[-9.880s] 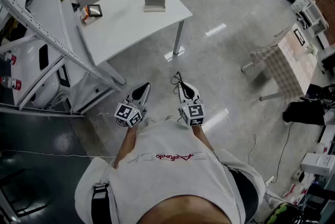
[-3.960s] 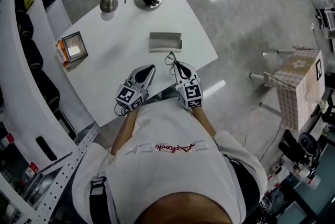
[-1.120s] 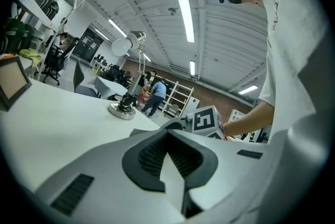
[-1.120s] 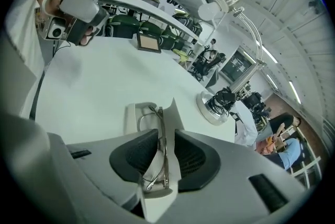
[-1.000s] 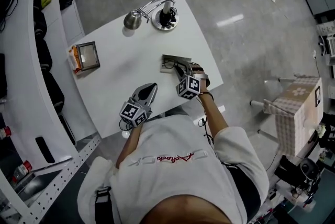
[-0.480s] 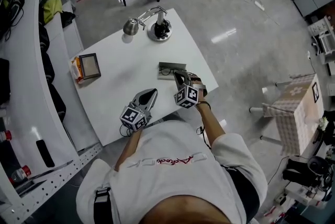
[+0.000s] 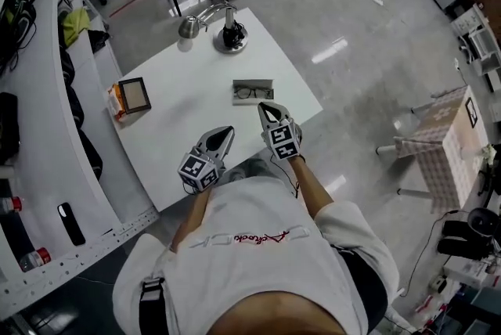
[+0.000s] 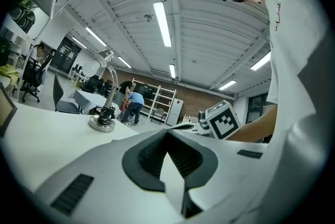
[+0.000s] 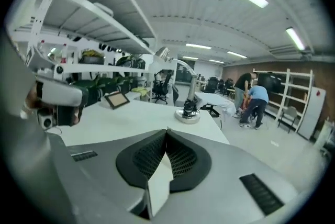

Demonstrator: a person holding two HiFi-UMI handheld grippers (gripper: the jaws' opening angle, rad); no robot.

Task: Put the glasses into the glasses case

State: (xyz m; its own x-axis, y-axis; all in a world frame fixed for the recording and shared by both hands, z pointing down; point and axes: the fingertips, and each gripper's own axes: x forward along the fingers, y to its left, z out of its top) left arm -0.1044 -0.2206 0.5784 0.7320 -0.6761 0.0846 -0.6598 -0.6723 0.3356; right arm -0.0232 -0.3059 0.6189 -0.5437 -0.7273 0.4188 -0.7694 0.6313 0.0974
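Table (image 7: pixel 196 67) | glasses (image 7: pixel 251 93) on glasses case (image 7: pixel 254 83); lamp (image 7: pixel 228 36), frame (image 7: pixel 135 95) well apart

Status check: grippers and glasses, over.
Left gripper shut, empty. Right gripper shut, empty. Glasses lying in open glasses case. Nothing in the way.

I am finding the dark-framed glasses (image 7: pixel 252 93) lying flat inside the open grey glasses case (image 7: pixel 252 83), which is resting on the white surface (image 7: pixel 188 110).
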